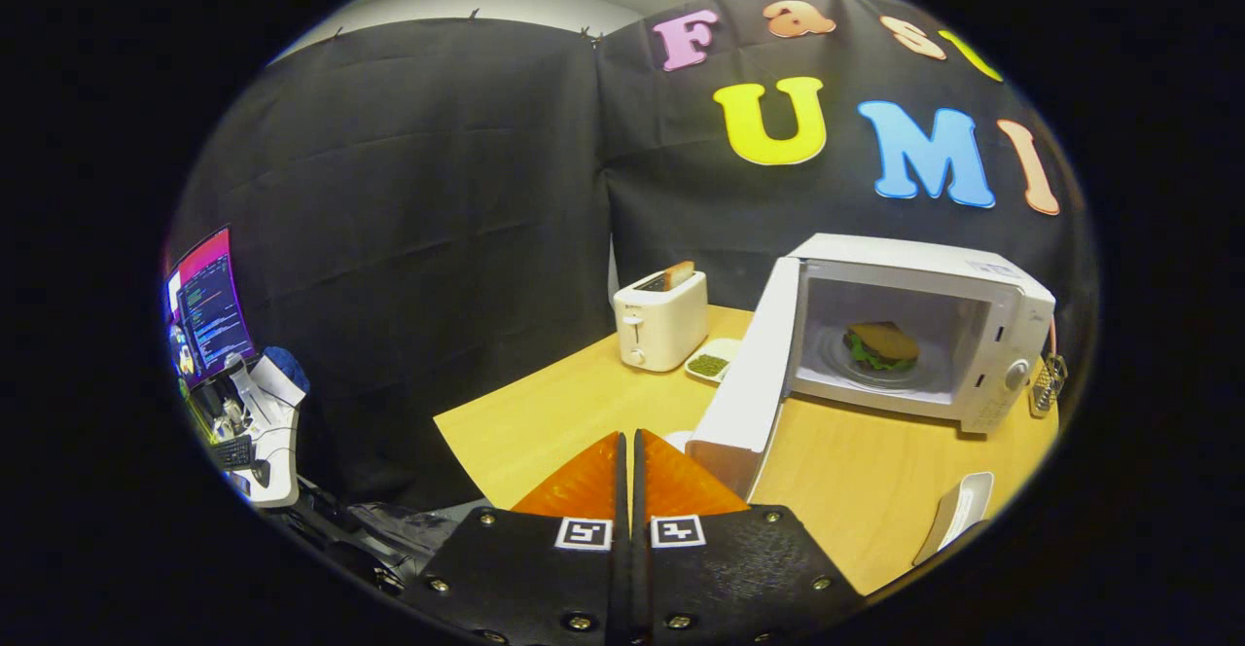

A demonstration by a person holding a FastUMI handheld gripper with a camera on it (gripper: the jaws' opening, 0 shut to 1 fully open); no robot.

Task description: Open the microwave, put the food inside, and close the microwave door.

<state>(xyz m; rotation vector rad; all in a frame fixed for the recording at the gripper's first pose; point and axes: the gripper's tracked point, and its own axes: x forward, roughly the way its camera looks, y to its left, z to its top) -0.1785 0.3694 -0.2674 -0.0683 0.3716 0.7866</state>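
A white microwave (982, 335) stands on the wooden table (856, 490), ahead and to the right of my fingers. Its door (749, 383) hangs wide open, swung out toward me. A sandwich with green lettuce (880, 345) rests on the turntable inside the cavity. My gripper (628, 442) is shut, its two fingers pressed together with nothing between them. The fingertips sit just left of the door's near lower edge, apart from it.
A white toaster (661, 320) with a slice of bread stands beyond the fingers. A small dish of green food (710, 364) lies beside it. A white dish (958, 510) sits near the table's front right. A monitor (209, 305) and white gear stand off to the left.
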